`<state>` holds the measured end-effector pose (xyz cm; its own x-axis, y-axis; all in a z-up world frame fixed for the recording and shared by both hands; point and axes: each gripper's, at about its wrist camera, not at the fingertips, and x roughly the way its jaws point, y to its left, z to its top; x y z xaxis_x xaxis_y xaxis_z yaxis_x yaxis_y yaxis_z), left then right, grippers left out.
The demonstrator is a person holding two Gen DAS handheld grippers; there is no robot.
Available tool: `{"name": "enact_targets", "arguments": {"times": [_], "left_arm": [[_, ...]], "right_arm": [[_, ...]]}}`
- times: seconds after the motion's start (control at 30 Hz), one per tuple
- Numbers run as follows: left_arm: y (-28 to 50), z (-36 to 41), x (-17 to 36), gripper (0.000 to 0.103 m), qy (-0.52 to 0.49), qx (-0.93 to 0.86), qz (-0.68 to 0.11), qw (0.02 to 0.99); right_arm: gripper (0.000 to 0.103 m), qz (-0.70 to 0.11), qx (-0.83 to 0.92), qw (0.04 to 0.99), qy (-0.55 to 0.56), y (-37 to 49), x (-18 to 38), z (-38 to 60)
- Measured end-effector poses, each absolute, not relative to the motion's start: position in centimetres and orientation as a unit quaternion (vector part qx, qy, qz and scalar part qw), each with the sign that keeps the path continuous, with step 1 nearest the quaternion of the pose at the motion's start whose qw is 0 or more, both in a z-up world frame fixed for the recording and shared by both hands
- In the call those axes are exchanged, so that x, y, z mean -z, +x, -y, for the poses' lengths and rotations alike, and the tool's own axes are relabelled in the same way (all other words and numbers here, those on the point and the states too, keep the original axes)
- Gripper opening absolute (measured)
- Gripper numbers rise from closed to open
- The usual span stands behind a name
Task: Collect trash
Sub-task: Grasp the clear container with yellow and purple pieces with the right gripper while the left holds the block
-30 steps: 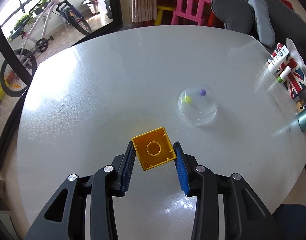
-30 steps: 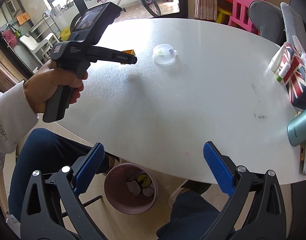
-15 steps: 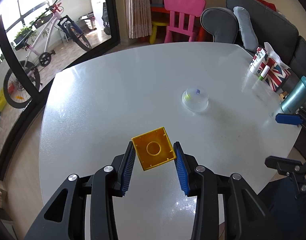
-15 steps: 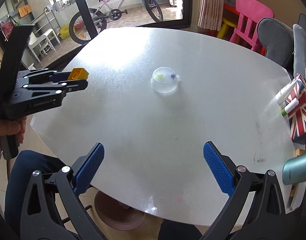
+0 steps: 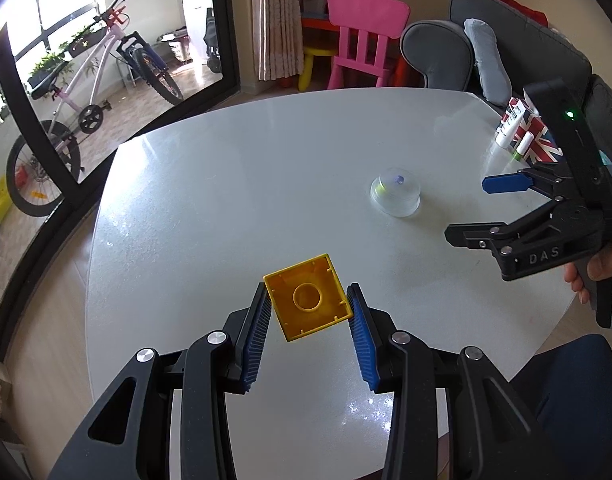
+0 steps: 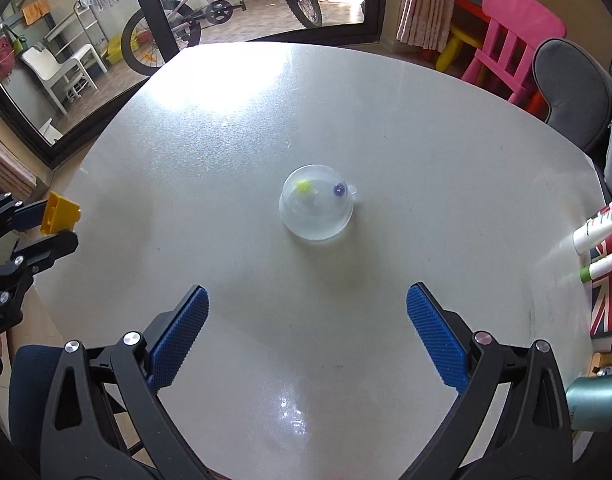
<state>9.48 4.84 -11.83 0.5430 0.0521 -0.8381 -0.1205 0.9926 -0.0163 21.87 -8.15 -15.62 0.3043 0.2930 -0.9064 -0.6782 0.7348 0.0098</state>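
Sunlit living room first: a bicycle stands behind the glass door and a pink chair sits past the far rim of the pale round surface, which fills both views. At its right edge lie a flag-patterned box with white tubes on it and a teal bottle.

Near the middle of the surface sits a clear plastic dome, upside-down-cup shaped, with a small yellow bit and a small purple bit showing through it; whether they lie inside or under it I cannot tell. It looks like the next item to gather, and nothing touches it.

One piece seems already picked up: the left claw pinches a yellow toy block between its blue pads, hollow underside facing the camera, raised clear of the surface over its near-left part. It has yet to be dropped anywhere, and no bin shows in these views.

To the right, the right claw is spread wide and empty, angled down at the dome from the near side, well short of it, a hand gripping its handle.
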Motion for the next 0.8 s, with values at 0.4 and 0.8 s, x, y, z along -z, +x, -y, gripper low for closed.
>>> {"name": "enact_targets", "arguments": {"times": [0.4,0.8], "left_arm": [[9.6,-5.7,12.5,0.039,-0.040,-0.044,-0.483,0.874],[10.0,-6.1,13.4,0.039,-0.043,-0.038,-0.491,0.869]], "right_arm": [[0.098,-0.522,-0.306,0.768,-0.211,26.7,18.6,3.4],[0.061,-0.530,-0.296,0.762,-0.224,28.0,20.2,2.1]]}}
